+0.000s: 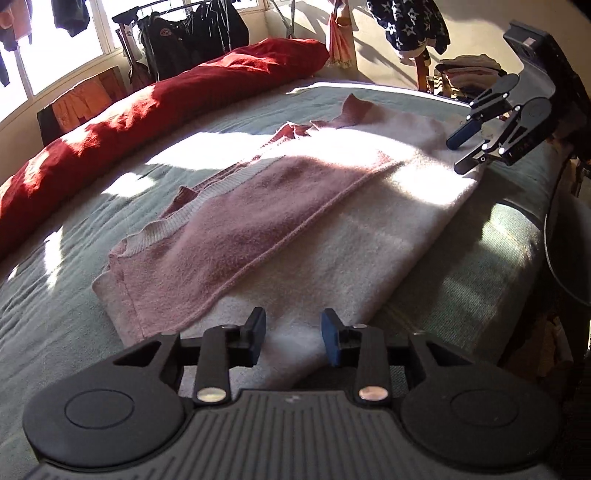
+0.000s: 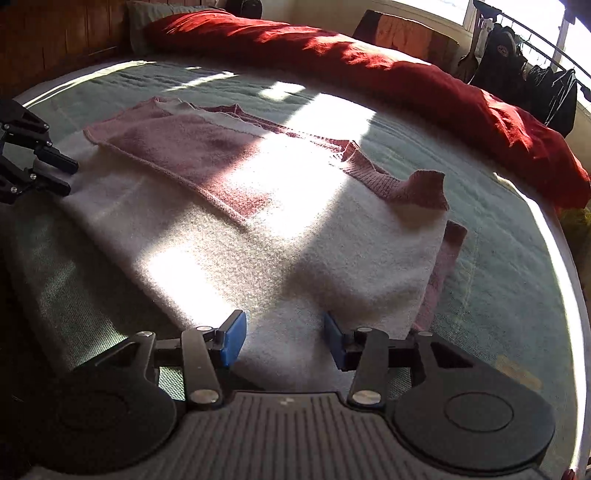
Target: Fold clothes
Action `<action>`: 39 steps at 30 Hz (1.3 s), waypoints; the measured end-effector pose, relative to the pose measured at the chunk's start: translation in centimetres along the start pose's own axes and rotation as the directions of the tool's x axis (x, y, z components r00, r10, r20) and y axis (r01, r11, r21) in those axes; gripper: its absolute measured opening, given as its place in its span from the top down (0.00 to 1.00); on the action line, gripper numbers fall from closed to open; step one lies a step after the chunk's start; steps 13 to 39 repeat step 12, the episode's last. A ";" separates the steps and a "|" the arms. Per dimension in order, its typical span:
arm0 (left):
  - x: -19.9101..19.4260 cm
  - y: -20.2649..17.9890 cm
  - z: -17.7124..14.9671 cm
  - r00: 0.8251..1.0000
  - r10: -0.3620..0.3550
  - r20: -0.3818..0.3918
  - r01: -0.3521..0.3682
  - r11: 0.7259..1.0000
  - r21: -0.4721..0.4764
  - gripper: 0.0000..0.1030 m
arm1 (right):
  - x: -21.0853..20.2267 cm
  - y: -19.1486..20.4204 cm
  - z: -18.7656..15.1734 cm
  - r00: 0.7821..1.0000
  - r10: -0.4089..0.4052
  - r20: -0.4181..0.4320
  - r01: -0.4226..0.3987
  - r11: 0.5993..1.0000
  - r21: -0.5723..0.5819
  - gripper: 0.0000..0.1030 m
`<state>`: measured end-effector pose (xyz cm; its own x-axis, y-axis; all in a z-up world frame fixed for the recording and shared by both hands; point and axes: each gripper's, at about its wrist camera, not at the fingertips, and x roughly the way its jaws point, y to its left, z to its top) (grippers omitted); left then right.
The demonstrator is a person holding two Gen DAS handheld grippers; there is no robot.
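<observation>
A pink and white sweater is laid on the green bedspread of a bed, already folded lengthwise, with a pink sleeve doubled back over the white body. A red duvet is bunched along the far side.

The left gripper is held at one near end of the folded edge and the right gripper at the other; each set of fingers is parted about halfway, with cloth seen beneath the gap but nothing pinched. The step in hand is judged to be the release after a fold. For the next fold, fresh holds would probably be needed at one short end, so that it can be carried across to the other.

Much is washed out by a bright patch of sunlight across the knit, so creases there cannot be read. The underlying layers are hidden, though a pink edge is seen peeping out beneath the white. The clothes rack behind is only partly in frame.
</observation>
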<state>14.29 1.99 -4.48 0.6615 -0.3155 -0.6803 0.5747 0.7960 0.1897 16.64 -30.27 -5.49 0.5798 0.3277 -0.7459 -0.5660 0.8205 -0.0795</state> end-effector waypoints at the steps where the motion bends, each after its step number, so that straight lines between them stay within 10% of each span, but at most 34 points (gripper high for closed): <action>1: -0.4 0.6 0.5 1.000 0.018 0.021 -0.017 1.000 -0.016 0.46 | -0.5 -0.3 0.5 1.000 0.005 0.029 -0.005 1.000 0.028 0.42; 12: 0.9 3.9 -3.3 1.000 -0.002 -0.027 -0.006 0.946 -0.323 0.41 | 1.7 -1.7 -1.5 0.996 -0.020 0.087 0.000 0.975 0.223 0.30; 39: 0.9 3.9 -3.3 1.000 -0.002 -0.027 -0.006 0.946 -0.323 0.41 | 1.7 -1.7 -1.5 0.996 -0.020 0.087 0.000 0.975 0.223 0.30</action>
